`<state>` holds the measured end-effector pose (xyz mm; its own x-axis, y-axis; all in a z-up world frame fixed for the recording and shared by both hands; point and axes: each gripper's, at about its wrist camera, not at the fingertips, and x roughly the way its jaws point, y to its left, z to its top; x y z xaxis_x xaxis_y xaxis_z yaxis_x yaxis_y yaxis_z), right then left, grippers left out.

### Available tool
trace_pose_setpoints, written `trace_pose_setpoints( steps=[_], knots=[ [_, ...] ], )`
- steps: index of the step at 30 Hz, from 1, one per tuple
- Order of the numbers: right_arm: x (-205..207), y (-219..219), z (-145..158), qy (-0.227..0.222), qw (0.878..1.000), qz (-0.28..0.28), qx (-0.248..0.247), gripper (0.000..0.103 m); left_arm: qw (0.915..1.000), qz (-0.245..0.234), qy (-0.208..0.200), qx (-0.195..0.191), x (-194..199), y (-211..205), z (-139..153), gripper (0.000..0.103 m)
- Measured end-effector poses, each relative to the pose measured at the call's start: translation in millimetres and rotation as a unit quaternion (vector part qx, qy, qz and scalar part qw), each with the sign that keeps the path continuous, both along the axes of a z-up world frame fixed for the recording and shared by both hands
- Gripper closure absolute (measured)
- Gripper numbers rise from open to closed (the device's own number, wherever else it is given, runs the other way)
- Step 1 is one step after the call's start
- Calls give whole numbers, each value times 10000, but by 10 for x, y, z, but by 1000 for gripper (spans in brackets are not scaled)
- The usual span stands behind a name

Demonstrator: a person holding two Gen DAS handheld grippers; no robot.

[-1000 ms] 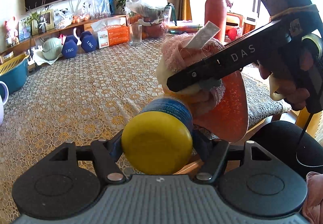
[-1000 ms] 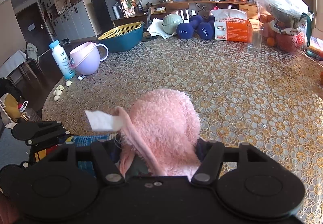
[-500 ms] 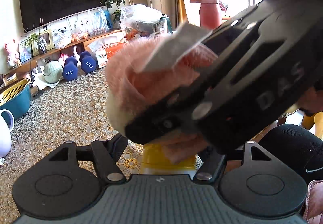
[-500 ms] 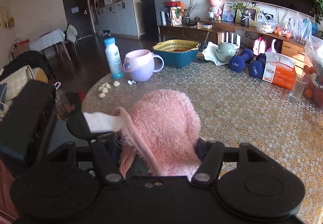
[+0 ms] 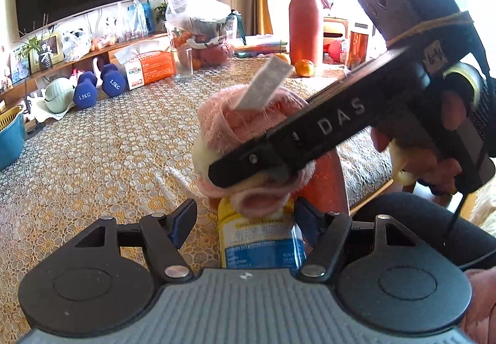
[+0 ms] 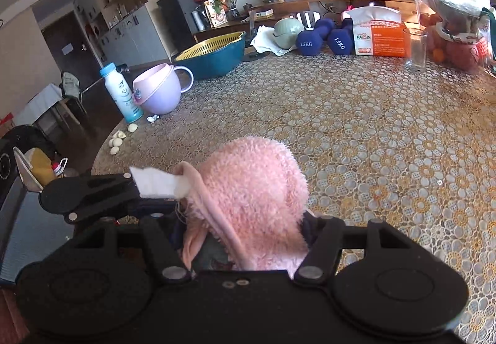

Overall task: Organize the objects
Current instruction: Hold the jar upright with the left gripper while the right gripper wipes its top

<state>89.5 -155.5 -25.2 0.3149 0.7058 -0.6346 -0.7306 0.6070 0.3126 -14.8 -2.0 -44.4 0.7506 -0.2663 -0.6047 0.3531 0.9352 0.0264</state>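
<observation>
My right gripper (image 6: 245, 216) is shut on a fluffy pink cloth (image 6: 254, 198) with a white tag (image 6: 158, 181). In the left wrist view the same cloth (image 5: 245, 123) rests on the yellow cap (image 5: 229, 207) of a blue-labelled bottle (image 5: 263, 247). That bottle stands upright between the fingers of my left gripper (image 5: 245, 220). The left fingertip (image 5: 183, 220) stands apart from the bottle and the right one sits beside it, so the jaws are open. The right gripper body (image 5: 325, 130) crosses above the bottle. An orange-red object (image 5: 328, 182) stands behind it.
The round table has a lace cloth (image 6: 372, 133). At its far side stand blue dumbbells (image 6: 322, 37), an orange tissue box (image 6: 379, 33), a glass (image 6: 415, 49), a teal basket (image 6: 214, 55), a purple cup (image 6: 161, 89) and a white bottle (image 6: 121, 92). Garlic cloves (image 6: 119, 139) lie near the edge.
The bottle has gone from lying with its cap toward the camera to upright. The left jaws have opened around it. The right gripper with the pink cloth swung close, then settled on the cap.
</observation>
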Motion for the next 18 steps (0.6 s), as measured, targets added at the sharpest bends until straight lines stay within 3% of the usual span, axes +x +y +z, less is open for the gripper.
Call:
trace_pose_setpoints(
  steps=[5,9,12,14,16,18],
  knots=[
    [25,12,-45,27,10000,-54,78,38,9988,-6,477,-76,-34,58,-145,27],
    [52,-2,-76,43,9998,-140,130,38,9962,-107,864,62,-45,45,-297,25],
    [63,-35,-105,125,9994,-234,209,38,9952,-163,940,231,-78,-3,-382,25],
    [69,-49,-111,127,9993,-278,206,38,9950,-175,917,351,-95,-32,-403,25],
    [71,-59,-113,116,9993,-313,187,38,9951,-221,918,295,-106,-25,-398,35],
    [80,-66,-113,103,9991,-363,171,38,9956,-197,850,357,-122,-38,-385,38]
  ],
)
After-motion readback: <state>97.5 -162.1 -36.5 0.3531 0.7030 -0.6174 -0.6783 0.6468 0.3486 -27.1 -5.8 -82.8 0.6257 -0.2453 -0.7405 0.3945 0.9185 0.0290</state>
